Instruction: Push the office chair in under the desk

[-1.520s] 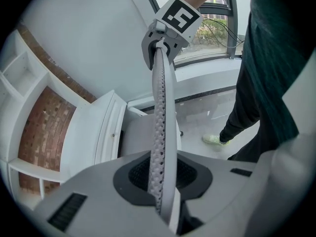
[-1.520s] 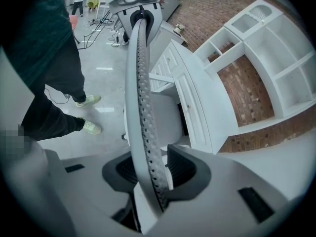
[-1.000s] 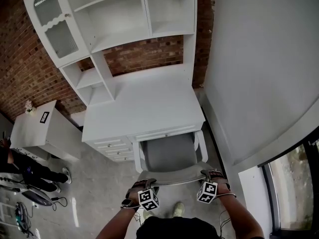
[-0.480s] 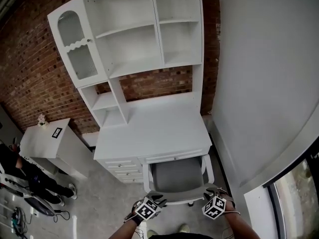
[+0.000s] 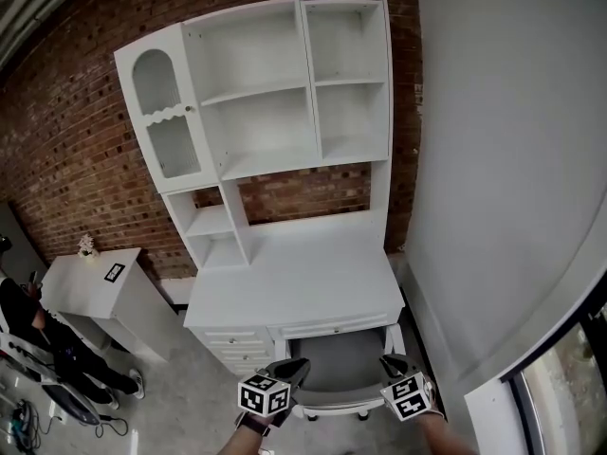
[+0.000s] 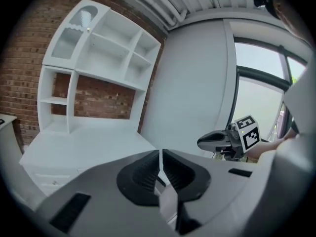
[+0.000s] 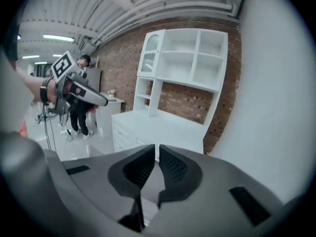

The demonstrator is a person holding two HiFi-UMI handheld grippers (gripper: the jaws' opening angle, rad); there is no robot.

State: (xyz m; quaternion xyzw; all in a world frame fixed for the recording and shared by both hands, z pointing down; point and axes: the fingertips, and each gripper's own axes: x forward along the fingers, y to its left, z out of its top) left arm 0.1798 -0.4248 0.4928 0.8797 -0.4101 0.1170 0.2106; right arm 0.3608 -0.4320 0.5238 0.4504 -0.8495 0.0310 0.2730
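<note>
The office chair point(image 5: 337, 358), grey seat on a white frame, stands with its front tucked under the white desk point(image 5: 294, 287). Its back rail lies between my two grippers at the bottom of the head view. My left gripper point(image 5: 296, 369) hovers at the chair's left rear corner and my right gripper point(image 5: 387, 361) at its right rear corner. Both pairs of jaws are closing and stand almost together with nothing between them. The left gripper view shows its jaws point(image 6: 161, 154) over the desk top, with the right gripper point(image 6: 203, 142) alongside. The right gripper view shows its jaws point(image 7: 157, 149) likewise.
A white hutch with shelves point(image 5: 275, 102) rises from the desk against a brick wall. A grey wall point(image 5: 503, 159) runs close along the desk's right side. A low white cabinet point(image 5: 104, 292) stands to the left, and a person point(image 5: 38, 349) is beyond it.
The chair has slid further under the desk. Both grippers came off the chair's back rail, and their jaws went from wide open to nearly together. My view has tilted upward.
</note>
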